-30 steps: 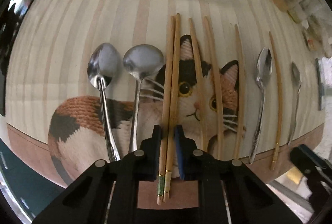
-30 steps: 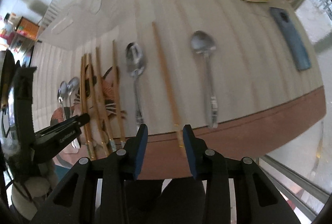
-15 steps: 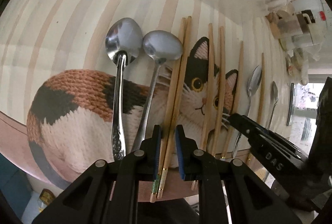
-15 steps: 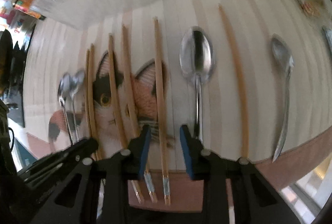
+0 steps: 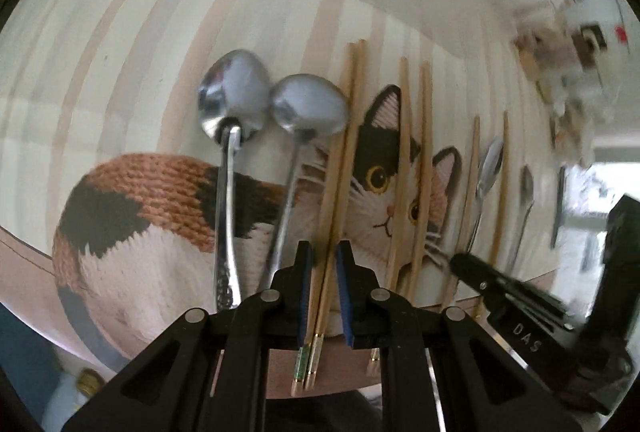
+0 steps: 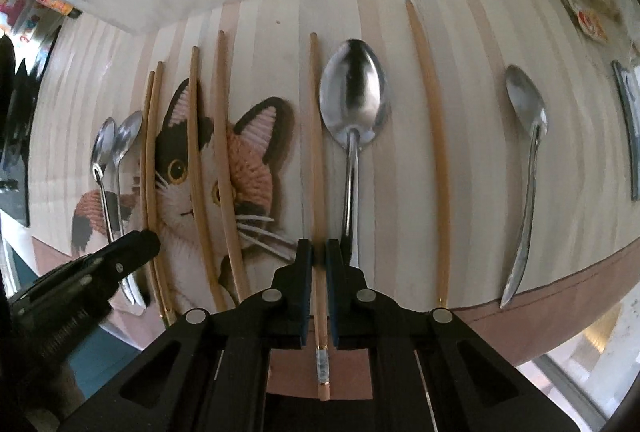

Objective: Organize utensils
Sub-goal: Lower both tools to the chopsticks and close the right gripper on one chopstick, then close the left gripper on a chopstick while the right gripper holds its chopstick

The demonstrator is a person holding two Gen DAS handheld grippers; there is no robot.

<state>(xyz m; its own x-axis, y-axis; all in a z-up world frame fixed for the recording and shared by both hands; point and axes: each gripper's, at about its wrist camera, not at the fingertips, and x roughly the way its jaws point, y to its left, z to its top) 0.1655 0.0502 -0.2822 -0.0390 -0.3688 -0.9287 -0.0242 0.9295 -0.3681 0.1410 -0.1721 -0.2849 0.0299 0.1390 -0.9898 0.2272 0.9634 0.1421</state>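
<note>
Closing around a single chopstick (image 6: 319,168), the right gripper (image 6: 319,259) is now straddling its lower end, with the jaws nearly shut on the shaft; half a second ago they were set wider and only lining up with it, and a second ago they were over a different stick farther right. I cannot tell for certain whether the pads are already pressing the wood.

The left gripper (image 5: 325,264) is still sitting over the paired chopsticks (image 5: 340,168) on the cat placemat (image 5: 132,216), jaws slightly apart on either side of them, the gap a little wider than before, so the pair is probably lying released just beside the two big spoons (image 5: 272,104).

That suggests one pair is placed and the right hand is now starting on the stray stick, which is lying just beside a large spoon (image 6: 354,100). Another loose chopstick (image 6: 430,136) and a smaller spoon (image 6: 526,136) are waiting farther right.
</note>
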